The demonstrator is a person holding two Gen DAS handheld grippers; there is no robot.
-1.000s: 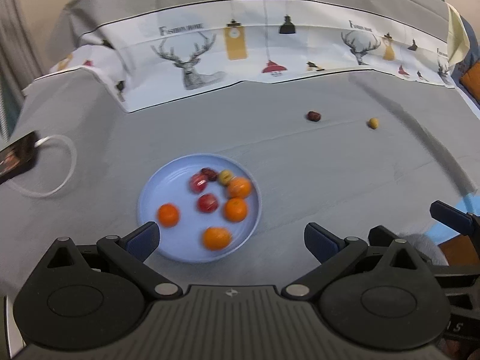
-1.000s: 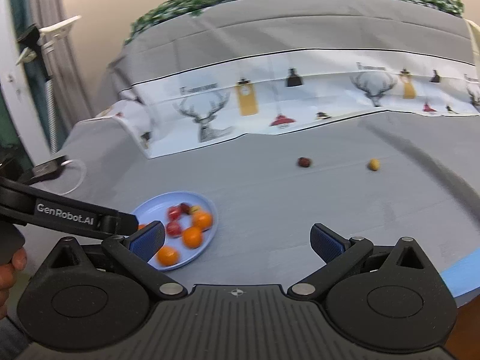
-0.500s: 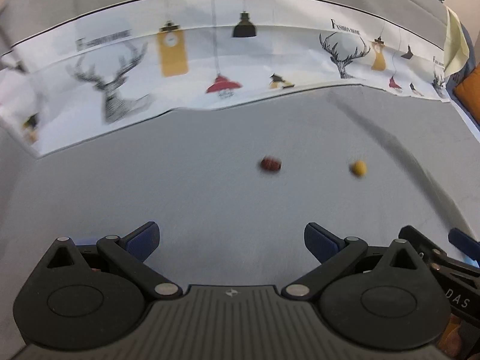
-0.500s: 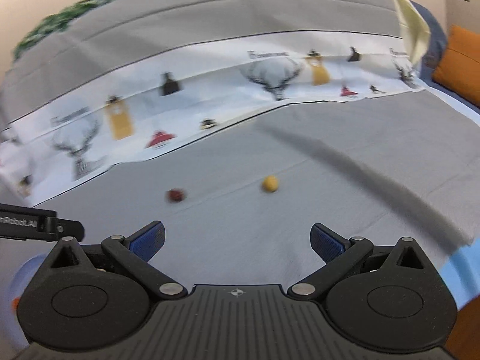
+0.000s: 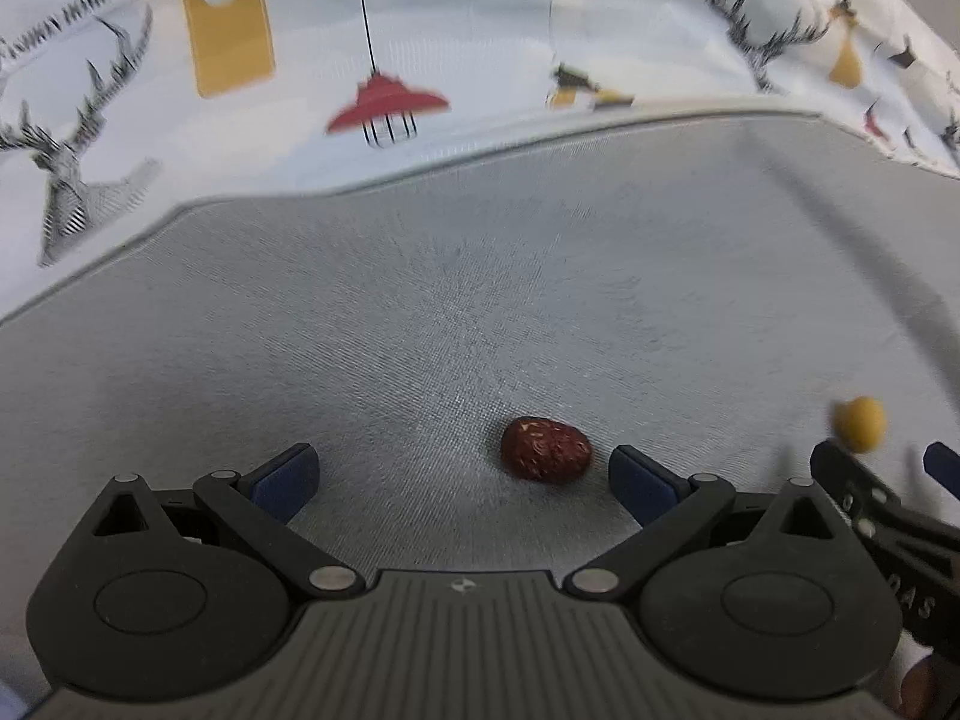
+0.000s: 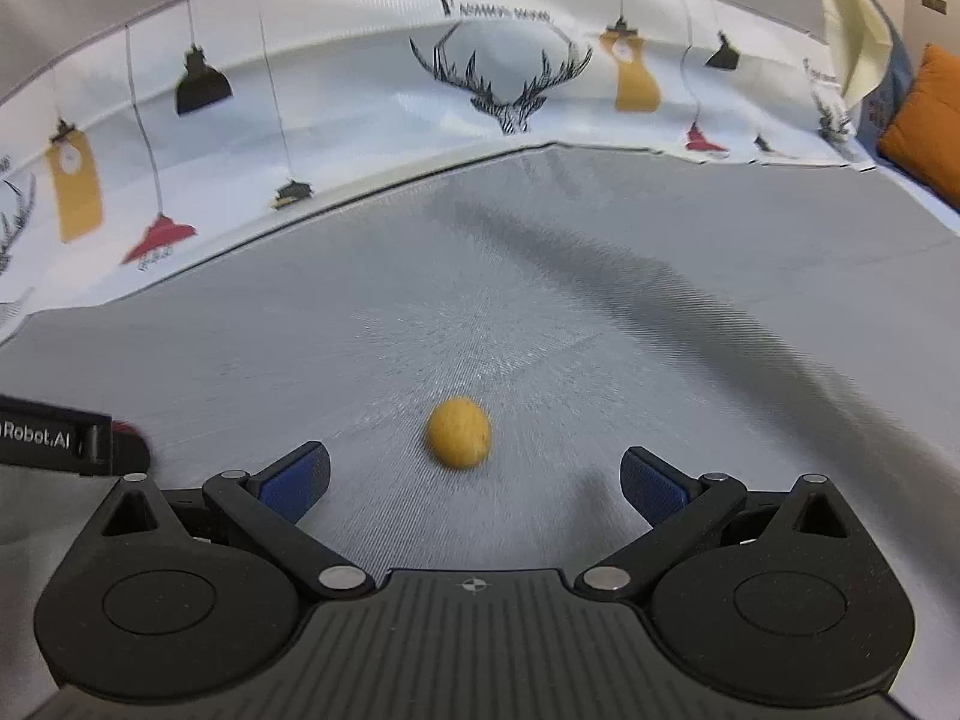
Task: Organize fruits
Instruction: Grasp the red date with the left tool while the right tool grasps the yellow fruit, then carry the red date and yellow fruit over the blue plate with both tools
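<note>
Across the grey bedsheet (image 5: 420,312), below its deer-and-lamp printed band (image 6: 336,78), both tools were spread wide and empty. Left tool (image 5: 462,477) flanked a dark red jujube (image 5: 545,449) near its right finger; right tool (image 6: 474,477) framed a small yellow fruit (image 6: 459,432) on the cloth.

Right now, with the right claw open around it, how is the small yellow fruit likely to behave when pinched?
The yellow fruit looks round and smooth, so it may roll on the grey cloth if nudged off-centre. It sits small within the open right claw, so probably light.
</note>
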